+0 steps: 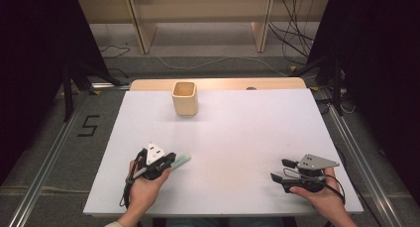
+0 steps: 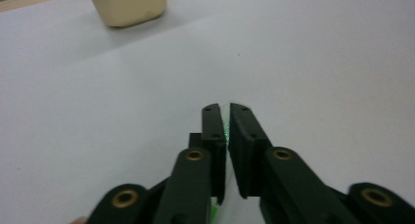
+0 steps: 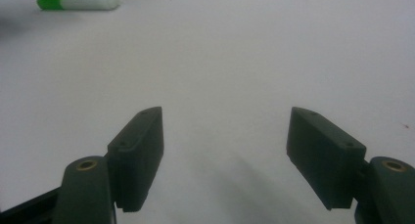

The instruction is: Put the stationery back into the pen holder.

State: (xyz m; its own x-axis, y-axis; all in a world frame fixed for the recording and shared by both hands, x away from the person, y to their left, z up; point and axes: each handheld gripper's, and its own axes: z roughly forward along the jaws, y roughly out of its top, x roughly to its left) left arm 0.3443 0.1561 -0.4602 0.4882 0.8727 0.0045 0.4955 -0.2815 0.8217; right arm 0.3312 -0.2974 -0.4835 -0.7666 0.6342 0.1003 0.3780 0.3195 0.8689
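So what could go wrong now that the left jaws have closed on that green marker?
The left gripper seems to pinch the marker near one end, so most of it sticks out past the jaws; it might pivot or slip when lifted. If it is meant for the cup at the far edge of the table, a tilted marker could catch the rim or tip the cup. The right gripper rests open, too far away to steady anything.

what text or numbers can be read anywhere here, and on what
"5": a dark numeral marked on the grey floor left of the white table.
The white highlighter pen with a green cap has dark print on its barrel, too blurred to read.
The square beige wooden cup bears no lettering that can be seen.
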